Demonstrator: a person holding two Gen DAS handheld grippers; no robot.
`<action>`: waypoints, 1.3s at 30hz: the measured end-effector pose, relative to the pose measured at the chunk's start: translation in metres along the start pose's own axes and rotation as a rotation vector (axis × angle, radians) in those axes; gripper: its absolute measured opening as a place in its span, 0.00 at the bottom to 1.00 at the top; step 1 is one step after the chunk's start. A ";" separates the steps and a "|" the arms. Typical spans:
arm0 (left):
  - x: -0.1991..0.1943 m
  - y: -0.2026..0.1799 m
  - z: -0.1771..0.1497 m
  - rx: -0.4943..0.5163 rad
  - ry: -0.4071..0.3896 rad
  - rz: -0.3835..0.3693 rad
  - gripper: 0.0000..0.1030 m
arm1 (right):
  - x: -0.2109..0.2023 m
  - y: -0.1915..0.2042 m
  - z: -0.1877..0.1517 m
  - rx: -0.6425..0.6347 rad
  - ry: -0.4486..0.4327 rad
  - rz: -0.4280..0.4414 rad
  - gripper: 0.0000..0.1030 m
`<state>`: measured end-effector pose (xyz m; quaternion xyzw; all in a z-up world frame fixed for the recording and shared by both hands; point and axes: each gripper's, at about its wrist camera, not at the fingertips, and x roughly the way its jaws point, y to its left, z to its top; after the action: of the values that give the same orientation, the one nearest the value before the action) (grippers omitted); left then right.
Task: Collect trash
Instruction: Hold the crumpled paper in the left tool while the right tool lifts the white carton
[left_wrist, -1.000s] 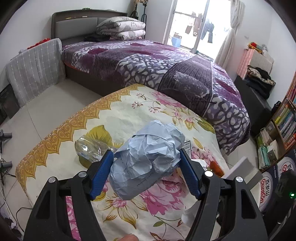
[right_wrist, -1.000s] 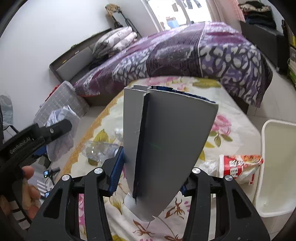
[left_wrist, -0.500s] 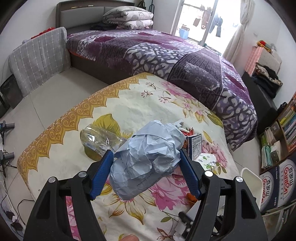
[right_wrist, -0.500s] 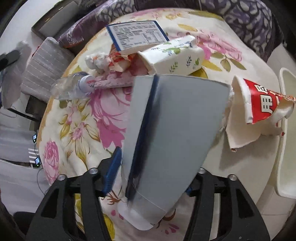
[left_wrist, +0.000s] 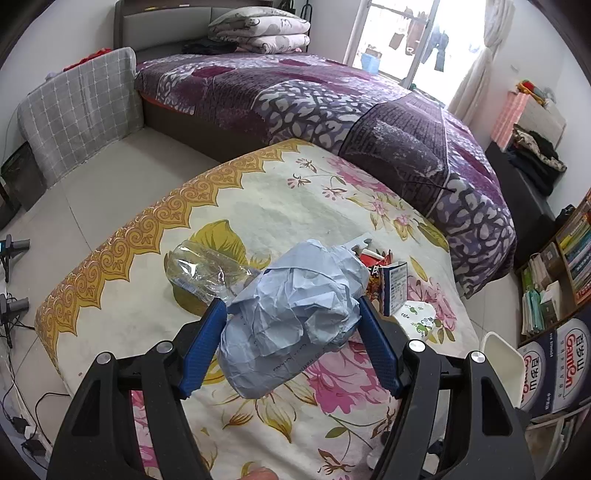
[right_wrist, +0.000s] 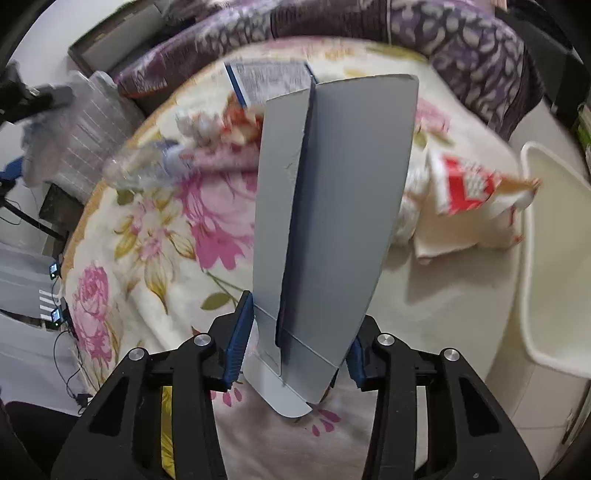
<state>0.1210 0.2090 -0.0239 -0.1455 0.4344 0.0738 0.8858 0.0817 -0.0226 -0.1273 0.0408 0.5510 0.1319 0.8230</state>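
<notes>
Floral tablecloth (left_wrist: 303, 206) fills both views. Lower centre, the left gripper (left_wrist: 291, 345) pinches a crumpled blue-grey paper wad (left_wrist: 291, 321) above it; the right gripper (right_wrist: 295, 350) clamps a flat, stiff grey carton (right_wrist: 332, 221) upright beside a white bin (right_wrist: 554, 266).

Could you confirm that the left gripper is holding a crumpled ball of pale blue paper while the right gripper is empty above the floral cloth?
Not quite: the right gripper is not empty. The right wrist view shows it shut on a flattened grey carton above the floral cloth. The left gripper does hold the crumpled pale blue paper.
</notes>
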 end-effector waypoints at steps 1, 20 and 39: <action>-0.001 -0.001 0.000 0.000 -0.006 -0.002 0.68 | -0.004 0.000 0.002 0.002 -0.013 0.007 0.40; -0.012 -0.019 -0.003 0.043 -0.080 0.008 0.68 | -0.067 -0.023 0.056 0.072 -0.272 0.230 0.41; -0.018 0.005 0.005 -0.027 -0.093 0.010 0.68 | -0.092 0.000 0.049 -0.182 -0.252 0.567 0.42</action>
<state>0.1125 0.2151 -0.0081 -0.1517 0.3923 0.0907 0.9027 0.0940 -0.0423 -0.0259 0.1351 0.3973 0.3985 0.8155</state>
